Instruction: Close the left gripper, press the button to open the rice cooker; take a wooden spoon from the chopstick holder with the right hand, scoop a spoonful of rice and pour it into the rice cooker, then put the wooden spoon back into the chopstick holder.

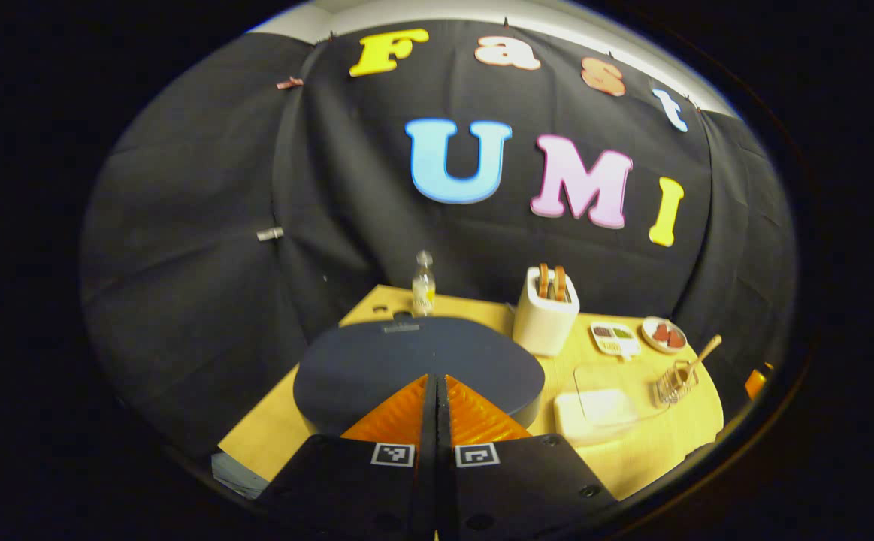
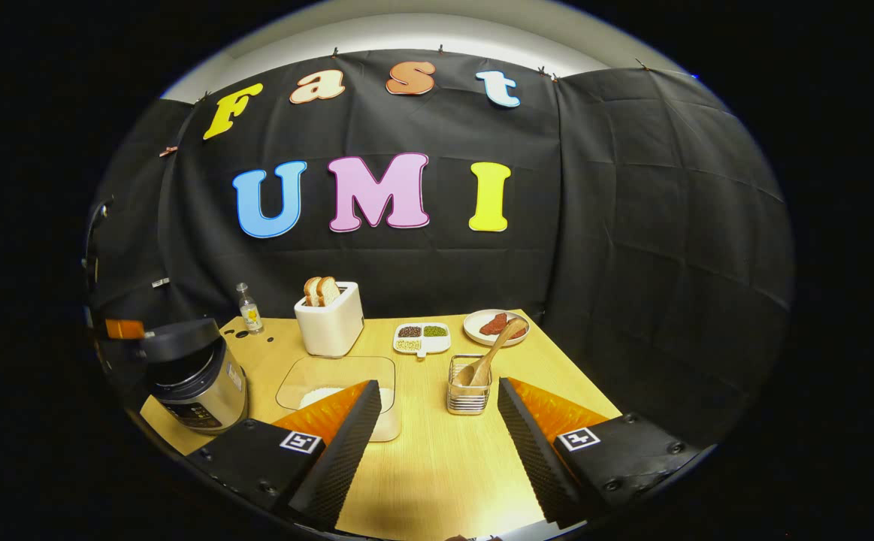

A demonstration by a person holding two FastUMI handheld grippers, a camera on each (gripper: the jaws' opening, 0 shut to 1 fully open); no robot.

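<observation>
My left gripper (image 1: 437,379) is shut with nothing between its fingers, just above the dark closed lid of the rice cooker (image 1: 414,364). That cooker (image 2: 196,379) stands at the table's left in the right gripper view, with the left gripper (image 2: 125,329) over its lid. The wooden spoon (image 2: 491,355) leans in the wire chopstick holder (image 2: 469,391), also seen at the right as spoon (image 1: 700,355) and holder (image 1: 675,383). A clear glass container of rice (image 2: 335,391) lies between cooker and holder. My right gripper (image 2: 440,398) is open, close in front of the holder.
A white toaster (image 2: 330,319) with bread, a small bottle (image 2: 248,308), a divided dish of beans (image 2: 422,338) and a plate of red food (image 2: 495,325) stand along the table's back. The black cloth wall rises right behind them.
</observation>
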